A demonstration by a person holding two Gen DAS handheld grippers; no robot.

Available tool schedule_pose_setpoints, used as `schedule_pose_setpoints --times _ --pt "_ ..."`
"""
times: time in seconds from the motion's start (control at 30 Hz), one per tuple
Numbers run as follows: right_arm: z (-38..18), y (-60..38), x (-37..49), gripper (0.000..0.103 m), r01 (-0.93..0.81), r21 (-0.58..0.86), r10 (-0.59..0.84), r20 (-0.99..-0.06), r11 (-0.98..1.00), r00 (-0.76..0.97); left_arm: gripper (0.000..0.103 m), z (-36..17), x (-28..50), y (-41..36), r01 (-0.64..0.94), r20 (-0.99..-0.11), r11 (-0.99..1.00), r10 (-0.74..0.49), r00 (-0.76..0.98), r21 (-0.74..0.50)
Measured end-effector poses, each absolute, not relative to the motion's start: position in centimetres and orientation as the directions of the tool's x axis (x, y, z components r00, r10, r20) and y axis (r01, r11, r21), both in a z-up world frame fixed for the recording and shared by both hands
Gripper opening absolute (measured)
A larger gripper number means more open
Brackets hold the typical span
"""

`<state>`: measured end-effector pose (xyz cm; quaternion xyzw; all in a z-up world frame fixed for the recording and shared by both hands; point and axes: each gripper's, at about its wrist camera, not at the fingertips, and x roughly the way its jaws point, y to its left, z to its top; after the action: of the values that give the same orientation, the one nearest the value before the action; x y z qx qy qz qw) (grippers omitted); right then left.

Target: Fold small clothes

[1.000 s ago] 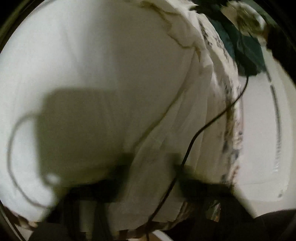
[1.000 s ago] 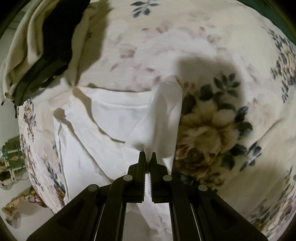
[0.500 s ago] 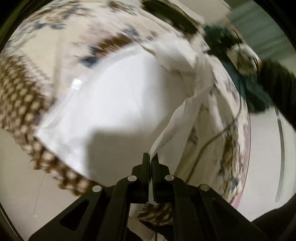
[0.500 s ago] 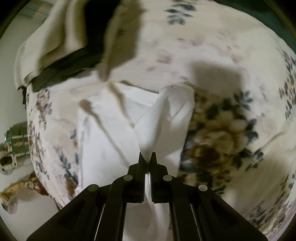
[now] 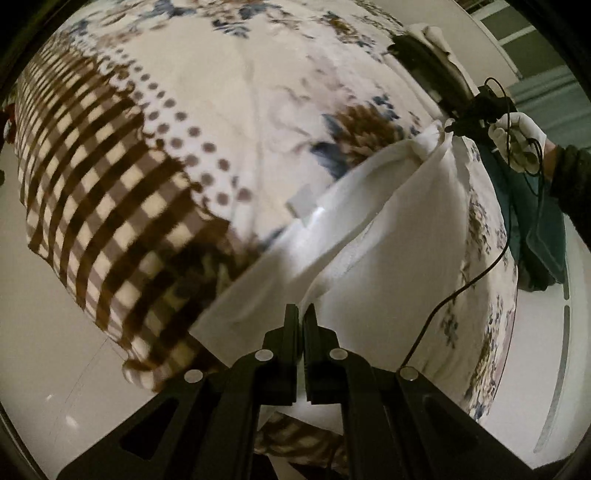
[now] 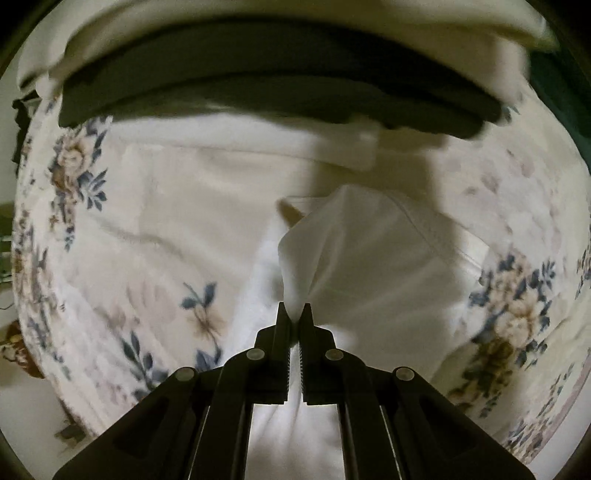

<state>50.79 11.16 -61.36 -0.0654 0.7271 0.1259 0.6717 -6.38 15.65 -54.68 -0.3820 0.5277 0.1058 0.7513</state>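
A white garment (image 5: 388,258) hangs stretched over the flowered bedspread (image 5: 258,92), held at both ends. My left gripper (image 5: 301,314) is shut on its near edge. At the far right of the left wrist view my right gripper (image 5: 452,127) pinches the other corner, held by a white-gloved hand (image 5: 517,136). In the right wrist view my right gripper (image 6: 294,314) is shut on a bunched fold of the white garment (image 6: 369,266), which drapes down onto the flowered bedspread (image 6: 147,258). A sewn hem runs across the lifted cloth.
A stack of folded clothes, dark (image 6: 277,96) and cream (image 6: 295,14), lies at the far edge of the bed. A checked brown blanket section (image 5: 92,203) covers the left. A teal cloth (image 5: 535,229) and a black cable (image 5: 480,273) are at the right. Pale floor (image 5: 44,350) surrounds the bed.
Both grippers have swept sideways across the bed with the white garment, lifting it into a taut span. The folded stack now sits much closer in the right wrist view.
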Motion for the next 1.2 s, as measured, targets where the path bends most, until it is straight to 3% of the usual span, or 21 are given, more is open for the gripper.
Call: schedule_pose_setpoints --times 0.43,0.5,0.57,0.6,0.63,0.7,0.8,0.9,1.1,1.13,1.17,1.2 --pt "-64.5 14.8 50.7 0.004 -0.202 0.024 0.009 -0.997 0.979 -0.073 0.002 -58.2 -6.8 18.6 -0.561 -0.853 0.645 -0.349 0.387 -0.519" --pt "-64.0 13.8 50.6 0.01 -0.163 0.093 0.078 -0.992 0.982 -0.1 0.003 -58.6 -6.7 19.1 -0.572 -0.844 0.621 -0.397 0.361 -0.536" --pt "-62.7 12.2 49.3 0.041 -0.141 0.204 0.184 -0.972 0.969 -0.143 0.006 -58.4 -6.7 19.5 -0.575 -0.846 0.622 -0.414 0.335 -0.532" --pt "-61.8 11.3 48.3 0.05 -0.139 0.233 0.212 -0.966 0.963 -0.15 0.018 -58.2 -6.8 19.6 -0.571 -0.853 0.635 -0.412 0.319 -0.52" --pt "-60.7 10.2 46.8 0.057 -0.148 0.258 0.236 -0.96 0.955 -0.151 0.043 -58.1 -6.8 19.7 -0.569 -0.86 0.646 -0.409 0.306 -0.509" --pt "-58.8 7.9 43.0 0.057 -0.183 0.288 0.258 -0.951 0.94 -0.17 0.065 -57.8 -6.9 20.0 -0.557 -0.862 0.659 -0.415 0.293 -0.506" --pt "-57.4 3.5 35.3 0.058 -0.197 0.316 0.272 -0.936 0.928 -0.222 0.065 -57.9 -6.8 20.5 -0.547 -0.852 0.655 -0.439 0.287 -0.522" --pt "-59.3 -1.7 24.5 0.061 -0.127 0.332 0.272 -0.899 0.935 -0.344 0.065 -58.2 -5.9 20.3 -0.527 -0.863 0.684 -0.43 0.266 -0.504" --pt "-66.2 -7.3 5.8 0.061 0.183 0.429 0.454 -0.706 0.885 -0.544 0.062 -59.5 -4.2 18.8 -0.496 -0.902 0.754 -0.376 0.211 -0.43" --pt "-66.9 -7.6 4.0 0.06 0.219 0.442 0.485 -0.688 0.87 -0.54 0.053 -59.4 -4.2 18.6 -0.489 -0.908 0.765 -0.359 0.217 -0.419" --pt "-67.2 -7.9 2.5 0.051 0.25 0.46 0.518 -0.676 0.852 -0.524 0.04 -59.3 -4.2 18.4 -0.476 -0.919 0.786 -0.331 0.216 -0.395" --pt "-67.3 -8.0 1.4 0.038 0.253 0.467 0.526 -0.679 0.847 -0.512 0.017 -59.3 -4.2 18.1 -0.466 -0.93 0.805 -0.31 0.2 -0.368"
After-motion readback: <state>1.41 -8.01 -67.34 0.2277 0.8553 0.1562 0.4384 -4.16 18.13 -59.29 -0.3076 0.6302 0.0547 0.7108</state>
